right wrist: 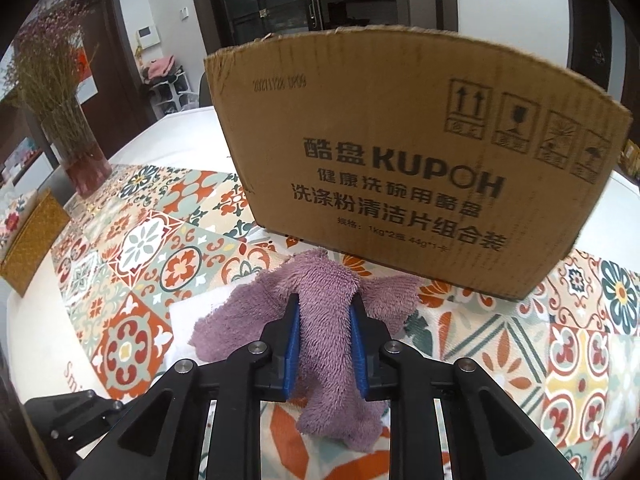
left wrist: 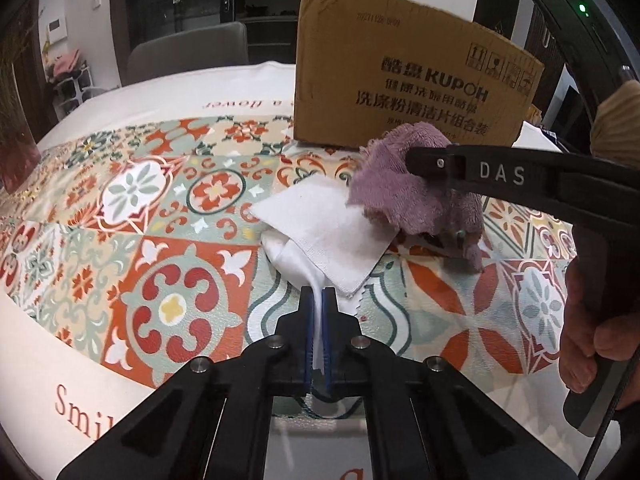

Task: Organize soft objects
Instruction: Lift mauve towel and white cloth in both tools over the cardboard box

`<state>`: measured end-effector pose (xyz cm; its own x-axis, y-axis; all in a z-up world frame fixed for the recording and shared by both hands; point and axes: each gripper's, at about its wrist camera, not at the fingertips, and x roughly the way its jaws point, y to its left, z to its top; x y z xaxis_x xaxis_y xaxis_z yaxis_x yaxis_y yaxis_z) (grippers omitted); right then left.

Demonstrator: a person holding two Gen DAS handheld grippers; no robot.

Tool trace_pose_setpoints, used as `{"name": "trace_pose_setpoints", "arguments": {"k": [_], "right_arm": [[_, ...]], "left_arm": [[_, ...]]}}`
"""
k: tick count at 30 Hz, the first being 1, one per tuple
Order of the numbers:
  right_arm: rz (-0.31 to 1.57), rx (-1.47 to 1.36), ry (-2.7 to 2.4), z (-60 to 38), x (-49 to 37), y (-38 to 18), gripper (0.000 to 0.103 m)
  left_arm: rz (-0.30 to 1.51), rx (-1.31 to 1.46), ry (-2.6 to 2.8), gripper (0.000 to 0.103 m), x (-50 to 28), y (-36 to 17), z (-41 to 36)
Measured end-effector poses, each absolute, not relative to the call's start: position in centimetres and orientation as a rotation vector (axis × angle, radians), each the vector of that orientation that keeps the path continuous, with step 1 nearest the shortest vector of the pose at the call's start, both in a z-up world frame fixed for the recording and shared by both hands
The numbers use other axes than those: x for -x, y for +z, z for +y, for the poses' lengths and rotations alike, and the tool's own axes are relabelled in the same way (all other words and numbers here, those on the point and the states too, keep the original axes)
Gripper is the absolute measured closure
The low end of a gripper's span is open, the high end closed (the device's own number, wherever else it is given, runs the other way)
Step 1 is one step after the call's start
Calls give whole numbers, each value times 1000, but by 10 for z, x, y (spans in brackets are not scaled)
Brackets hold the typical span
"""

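Note:
My left gripper (left wrist: 317, 290) is shut on a white cloth (left wrist: 324, 228) that lies on the patterned table mat (left wrist: 168, 208). My right gripper (right wrist: 325, 300) is shut on a fluffy purple cloth (right wrist: 324, 320), which hangs between its blue pads just above the mat. In the left wrist view the purple cloth (left wrist: 384, 188) hangs over the right edge of the white cloth, held by the right gripper's black finger (left wrist: 428, 162). A brown cardboard box (right wrist: 420, 152) stands upright just behind both cloths; it also shows in the left wrist view (left wrist: 404, 76).
A glass vase of dried flowers (right wrist: 76, 136) stands at the far left of the table. A woven yellow box (right wrist: 32, 240) sits at the left edge. A grey chair (left wrist: 188, 52) stands behind the table.

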<state>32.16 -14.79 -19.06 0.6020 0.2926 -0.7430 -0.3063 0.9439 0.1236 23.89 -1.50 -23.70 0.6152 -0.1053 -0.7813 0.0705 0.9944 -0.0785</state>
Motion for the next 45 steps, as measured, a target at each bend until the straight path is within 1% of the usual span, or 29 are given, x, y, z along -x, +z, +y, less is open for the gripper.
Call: {"name": "trace_pose_setpoints", "arguments": {"k": [7,45], "right_arm": [[827,-22,338,-161,-311,-172,84],[594,-85,272,-193,-259,-41,84]], "left_arm": [[834,14,-106,98,-227,-209,-21],[513,-16,-135,97,-202,-62,-27]]}}
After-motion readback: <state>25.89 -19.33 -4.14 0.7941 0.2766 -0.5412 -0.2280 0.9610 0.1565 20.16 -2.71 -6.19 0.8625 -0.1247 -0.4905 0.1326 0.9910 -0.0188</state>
